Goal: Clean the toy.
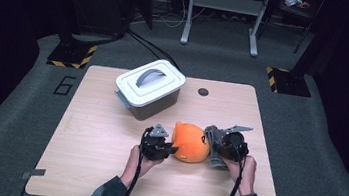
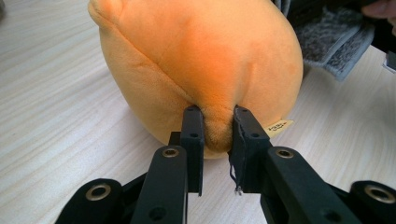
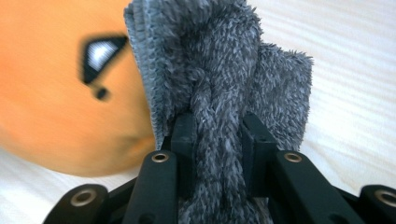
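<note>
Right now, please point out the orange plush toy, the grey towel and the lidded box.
orange plush toy point(image 2: 201, 56): left gripper view, middle of its body.
grey towel point(image 3: 224, 60): right gripper view, upper bunched folds.
lidded box point(image 1: 150, 81): high view, lid handle.

1 orange plush toy point(image 1: 190, 143), 1 grey cloth point(image 1: 213, 144), 1 lidded bin point(image 1: 149, 88), 2 grippers: left point(image 1: 172, 149), right point(image 1: 212, 143)

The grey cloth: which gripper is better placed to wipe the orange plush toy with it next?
The right gripper, probably: its jaws are shut on the grey cloth, right beside the orange plush toy. The left gripper is busy pinching the toy, holding it on the table.
</note>
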Demonstrator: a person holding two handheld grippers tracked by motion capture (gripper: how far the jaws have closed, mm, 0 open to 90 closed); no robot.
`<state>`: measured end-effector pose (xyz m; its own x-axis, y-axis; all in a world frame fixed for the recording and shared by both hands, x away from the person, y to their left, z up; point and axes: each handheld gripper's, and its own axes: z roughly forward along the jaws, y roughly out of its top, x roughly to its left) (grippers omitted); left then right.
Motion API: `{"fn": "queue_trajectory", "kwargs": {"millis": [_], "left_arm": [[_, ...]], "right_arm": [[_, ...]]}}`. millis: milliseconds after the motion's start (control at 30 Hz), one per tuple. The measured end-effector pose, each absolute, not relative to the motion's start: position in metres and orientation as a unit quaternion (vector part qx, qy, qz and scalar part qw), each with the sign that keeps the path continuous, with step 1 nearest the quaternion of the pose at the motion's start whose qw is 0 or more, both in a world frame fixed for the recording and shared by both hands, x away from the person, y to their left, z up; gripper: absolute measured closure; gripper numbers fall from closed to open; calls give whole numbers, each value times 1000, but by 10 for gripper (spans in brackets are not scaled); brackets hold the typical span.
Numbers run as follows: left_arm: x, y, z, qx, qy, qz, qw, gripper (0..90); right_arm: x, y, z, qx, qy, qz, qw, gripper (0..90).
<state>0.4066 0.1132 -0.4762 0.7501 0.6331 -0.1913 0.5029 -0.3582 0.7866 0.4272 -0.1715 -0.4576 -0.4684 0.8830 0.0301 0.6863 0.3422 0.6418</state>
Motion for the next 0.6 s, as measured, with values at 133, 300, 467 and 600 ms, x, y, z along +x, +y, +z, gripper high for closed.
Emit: {"fn": "queue_trajectory", "kwargs": {"millis": [133,300,467,600], "left_arm": [[407,114,-477,819,351,69,448,763],[408,113,-475,818,349,71,451,763],[408,114,-475,817,350,70,453,763],[410,113,-473,815,354,70,453,763]], "right_arm": [[431,-175,-473,502,803,280,158,704],[436,-176,-490,511,804,269,146,706],[437,-180,-493,513,801,272,144,707],[432,-185,-483,518,792,281,161,708]]}}
